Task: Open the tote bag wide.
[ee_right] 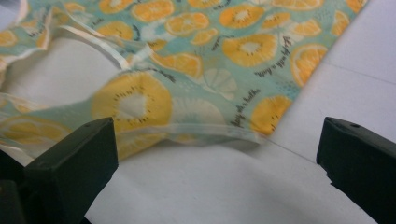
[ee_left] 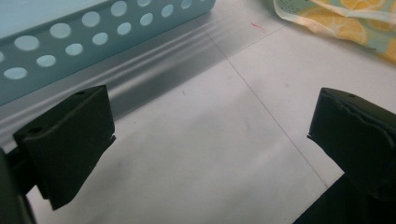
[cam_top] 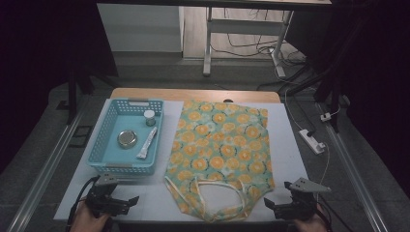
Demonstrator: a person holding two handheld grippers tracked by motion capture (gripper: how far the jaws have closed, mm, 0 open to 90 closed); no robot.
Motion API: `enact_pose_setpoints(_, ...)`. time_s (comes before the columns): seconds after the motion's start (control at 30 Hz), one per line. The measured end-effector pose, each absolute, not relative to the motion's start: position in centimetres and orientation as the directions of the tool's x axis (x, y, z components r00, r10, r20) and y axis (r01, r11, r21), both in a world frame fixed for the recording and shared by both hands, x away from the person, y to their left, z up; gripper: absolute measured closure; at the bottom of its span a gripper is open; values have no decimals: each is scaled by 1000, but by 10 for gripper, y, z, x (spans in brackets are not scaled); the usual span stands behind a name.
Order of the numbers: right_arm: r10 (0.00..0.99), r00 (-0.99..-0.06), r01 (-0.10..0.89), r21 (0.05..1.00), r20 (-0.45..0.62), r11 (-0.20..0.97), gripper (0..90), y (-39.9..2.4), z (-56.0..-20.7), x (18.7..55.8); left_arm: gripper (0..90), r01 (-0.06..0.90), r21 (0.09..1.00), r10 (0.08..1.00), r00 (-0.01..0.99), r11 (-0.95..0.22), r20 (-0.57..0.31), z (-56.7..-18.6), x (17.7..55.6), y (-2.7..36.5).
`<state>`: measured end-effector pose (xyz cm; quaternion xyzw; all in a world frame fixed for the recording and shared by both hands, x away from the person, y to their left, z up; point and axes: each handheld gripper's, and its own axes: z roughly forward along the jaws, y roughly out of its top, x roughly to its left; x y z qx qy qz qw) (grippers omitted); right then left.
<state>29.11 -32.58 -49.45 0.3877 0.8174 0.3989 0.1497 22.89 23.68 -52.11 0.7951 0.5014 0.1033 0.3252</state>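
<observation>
Both tongs sit at the near edge of the worktop, held low over it. Left tongs rest near the near-left corner, jaws spread wide with nothing between them; the left gripper view shows bare worktop in the gap. Right tongs rest near the near-right corner, jaws likewise wide and empty, aimed at the nearest hem of the garment.

Progress: judged from the layout, handling of the garment has not begun. No fabric is gripped, lifted or folded. All work on it remains to be done, starting with a first grasp at the near hem.

Garment: an orange-slice printed sleeveless top, lying flat and spread over the centre of the worktop, reaching from near the far edge to the near edge.
- Long axis: runs from far edge to near edge, roughly square to both.
- Pointing: neck opening and straps face the near edge, between the two tongs; the straight hem faces the far edge.
- In the right gripper view the strap end lies just beyond the jaws, not touching them.

Basket: light blue, perforated, on the left half of the worktop, just beside the garment. It holds a round tin, a small tube and a small jar.
</observation>
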Motion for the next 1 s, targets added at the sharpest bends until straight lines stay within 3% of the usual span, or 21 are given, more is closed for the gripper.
enact_pose_setpoints(1.0, 648, -759, 439, 784, 62, 439, 0, -299, -482, 289, 11, 726, 622, 858, 487, -295, -162, -521, 228, 236)
